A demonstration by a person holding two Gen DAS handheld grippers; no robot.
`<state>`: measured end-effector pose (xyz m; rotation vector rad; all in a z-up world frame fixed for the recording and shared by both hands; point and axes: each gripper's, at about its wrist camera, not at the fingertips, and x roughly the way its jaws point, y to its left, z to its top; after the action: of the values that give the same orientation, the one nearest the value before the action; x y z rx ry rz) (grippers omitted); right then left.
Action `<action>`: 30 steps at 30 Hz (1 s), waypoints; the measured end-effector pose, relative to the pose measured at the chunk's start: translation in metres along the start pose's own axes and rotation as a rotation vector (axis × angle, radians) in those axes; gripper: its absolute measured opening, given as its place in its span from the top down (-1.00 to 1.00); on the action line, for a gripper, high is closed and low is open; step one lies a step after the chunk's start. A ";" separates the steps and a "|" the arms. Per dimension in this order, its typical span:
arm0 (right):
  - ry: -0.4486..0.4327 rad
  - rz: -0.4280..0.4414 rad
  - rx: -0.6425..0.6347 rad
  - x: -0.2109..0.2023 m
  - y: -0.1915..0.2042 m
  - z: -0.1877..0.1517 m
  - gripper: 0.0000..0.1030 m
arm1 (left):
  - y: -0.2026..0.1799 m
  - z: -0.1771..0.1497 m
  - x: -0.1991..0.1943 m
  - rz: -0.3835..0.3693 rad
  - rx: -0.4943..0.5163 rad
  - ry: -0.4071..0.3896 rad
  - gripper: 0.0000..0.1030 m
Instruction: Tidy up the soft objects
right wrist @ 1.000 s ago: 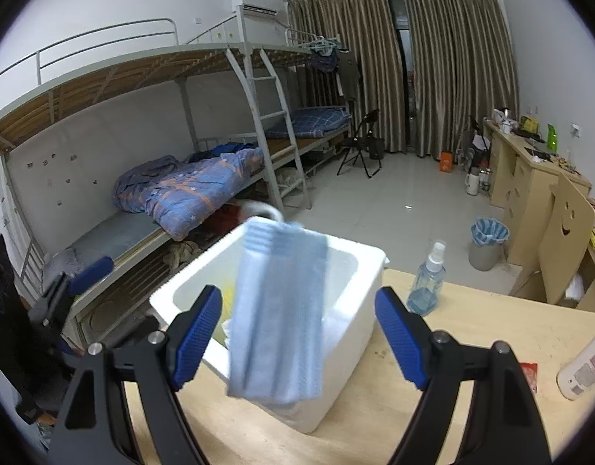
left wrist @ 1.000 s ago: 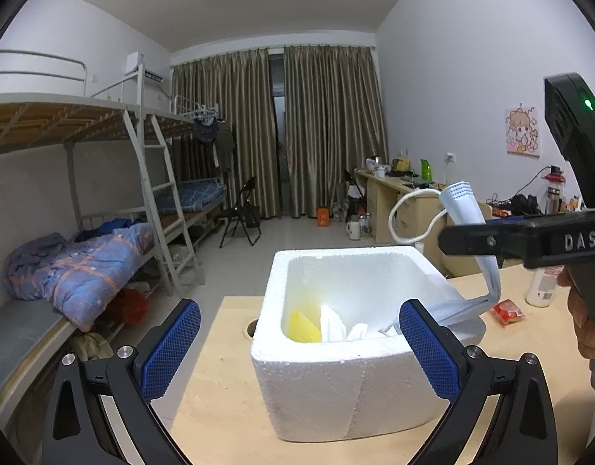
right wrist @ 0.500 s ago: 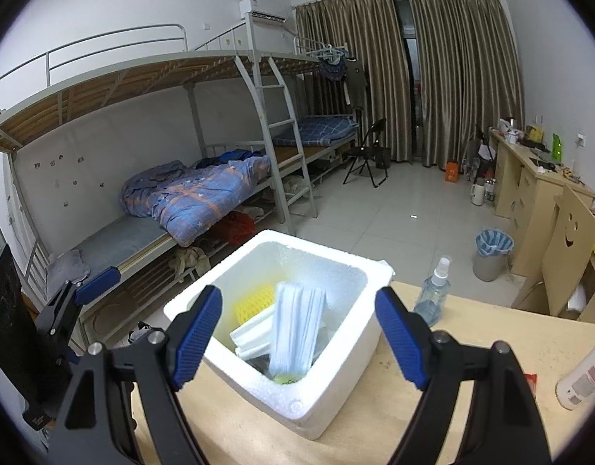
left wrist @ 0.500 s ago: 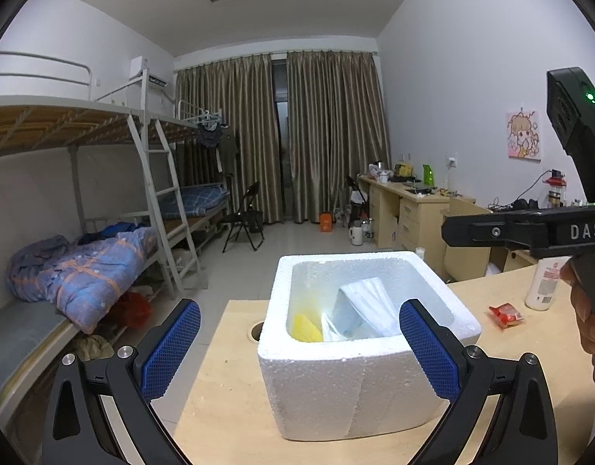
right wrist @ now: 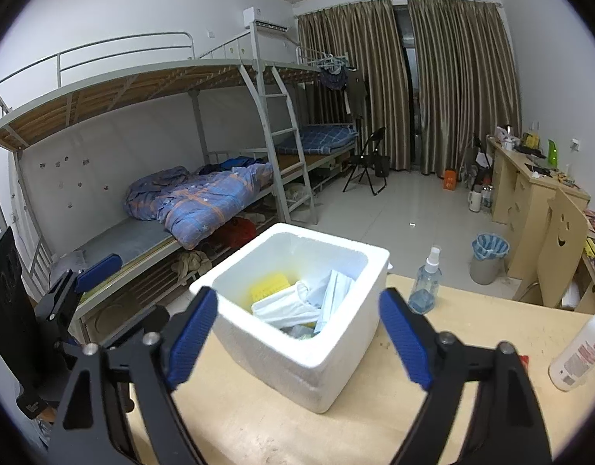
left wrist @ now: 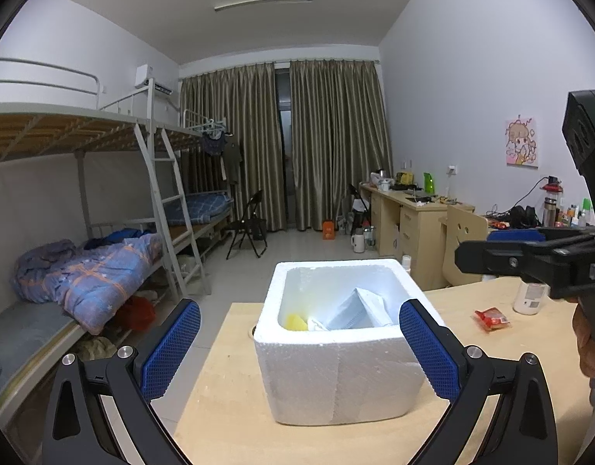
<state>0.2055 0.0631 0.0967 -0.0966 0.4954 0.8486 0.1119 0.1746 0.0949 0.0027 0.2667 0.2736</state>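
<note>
A white foam box stands on the wooden table. Inside it lie a pale blue face mask, a yellow sponge and a white cloth. My left gripper is open in front of the box, holding nothing. Over the box's near corner my right gripper is open, its jaws opening wider with nothing gripped between them. The right gripper also shows in the left wrist view, at the right, above the table.
A clear spray bottle stands behind the box. A white bottle and a red packet lie to the right. A cable hole sits at the table's far edge. Bunk beds line the left wall.
The face mask hung at my right gripper over the box a second ago; it now lies inside the box. Both grippers have drawn back a little, and the right jaws stand wider.
</note>
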 end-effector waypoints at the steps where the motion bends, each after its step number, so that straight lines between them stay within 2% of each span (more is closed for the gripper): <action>1: -0.004 0.003 0.000 -0.003 0.001 -0.002 -0.89 | -0.001 0.000 -0.004 0.006 -0.001 -0.003 -0.99; 6: -0.025 -0.002 -0.010 -0.015 0.006 -0.010 -0.99 | -0.003 -0.001 -0.022 0.010 -0.014 -0.013 -0.99; 15: -0.043 -0.015 -0.044 -0.030 0.015 -0.024 -1.00 | -0.001 -0.003 -0.042 0.024 -0.045 -0.012 -0.99; 30: -0.069 -0.018 -0.067 -0.054 0.026 -0.039 -1.00 | -0.006 -0.005 -0.068 -0.017 -0.062 -0.021 -0.99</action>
<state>0.1412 0.0324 0.0896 -0.1323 0.4011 0.8481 0.0487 0.1501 0.1077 -0.0576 0.2368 0.2651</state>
